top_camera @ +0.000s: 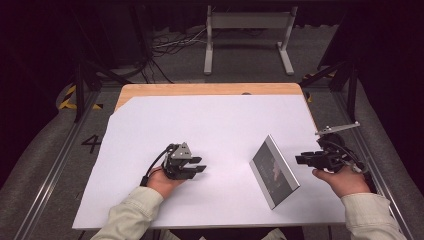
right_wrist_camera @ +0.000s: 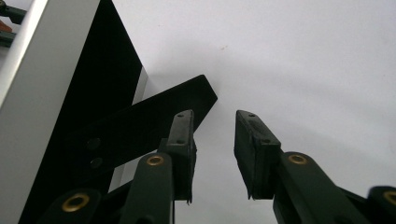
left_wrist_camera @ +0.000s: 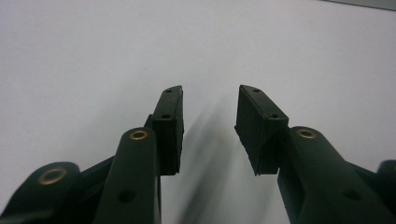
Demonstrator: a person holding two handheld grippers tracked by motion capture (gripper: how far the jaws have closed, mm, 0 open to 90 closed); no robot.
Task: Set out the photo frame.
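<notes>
A silver-edged picture frame (top_camera: 274, 172) with a dark face stands tilted on the white sheet (top_camera: 210, 125), right of centre. My right gripper (top_camera: 298, 160) hovers just right of it, behind its back, pointing left, open. In the right gripper view its jaws (right_wrist_camera: 215, 123) stand apart with nothing between them. The frame's black back (right_wrist_camera: 102, 70) and its black prop leg (right_wrist_camera: 163, 105) lie just beyond the left jaw. My left gripper (top_camera: 202, 168) rests at the left middle of the sheet, pointing right, open (left_wrist_camera: 210, 100) over bare white sheet.
The white sheet covers most of a wooden table (top_camera: 200, 89). Beyond the far edge, a grey metal stand (top_camera: 247, 30) and loose cables (top_camera: 170, 45) sit on the floor. Black rails run along both sides of the table.
</notes>
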